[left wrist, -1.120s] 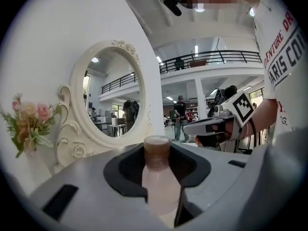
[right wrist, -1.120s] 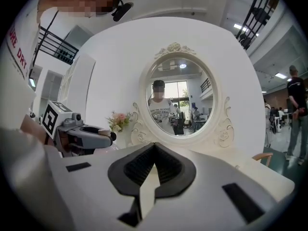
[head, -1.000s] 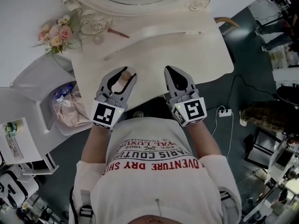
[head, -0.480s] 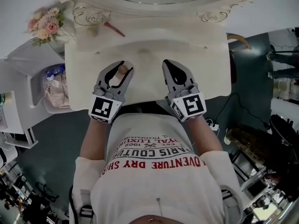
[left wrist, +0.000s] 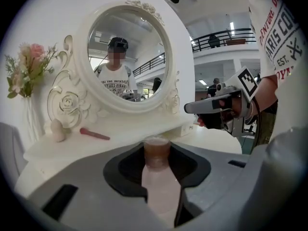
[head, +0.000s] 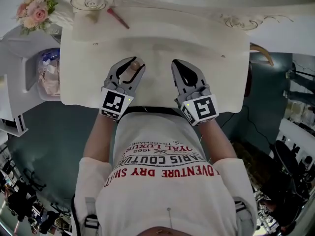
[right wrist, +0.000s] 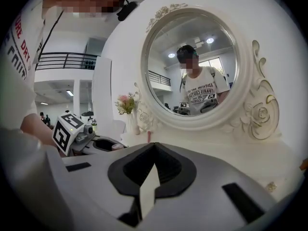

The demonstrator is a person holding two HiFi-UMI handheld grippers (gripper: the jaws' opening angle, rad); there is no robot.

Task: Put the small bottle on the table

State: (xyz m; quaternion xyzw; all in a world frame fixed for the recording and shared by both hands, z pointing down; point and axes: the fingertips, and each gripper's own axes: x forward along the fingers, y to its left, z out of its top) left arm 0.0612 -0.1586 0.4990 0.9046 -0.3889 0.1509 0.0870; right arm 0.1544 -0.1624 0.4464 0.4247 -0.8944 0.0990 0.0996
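A small bottle (left wrist: 158, 182) with a pale pink body and a brownish cap stands upright between the jaws of my left gripper (left wrist: 158, 150), which is shut on it. From the head view this gripper (head: 130, 69) and the bottle (head: 132, 70) are over the front part of the cream dressing table (head: 221, 82); whether the bottle's base touches the top is hidden. To its right my right gripper (head: 183, 71) hovers over the table, shut, with nothing in it (right wrist: 154, 147).
An oval mirror (left wrist: 127, 57) in a carved white frame stands at the table's back. A pink makeup brush (head: 118, 18) and a small egg-shaped sponge (left wrist: 57, 130) lie near it. Flowers (head: 34, 11) are at the far left, above a white side shelf (head: 29, 65).
Both grippers have come forward and lower over the tabletop, side by side. The left one still holds the bottle; the right one stays shut.
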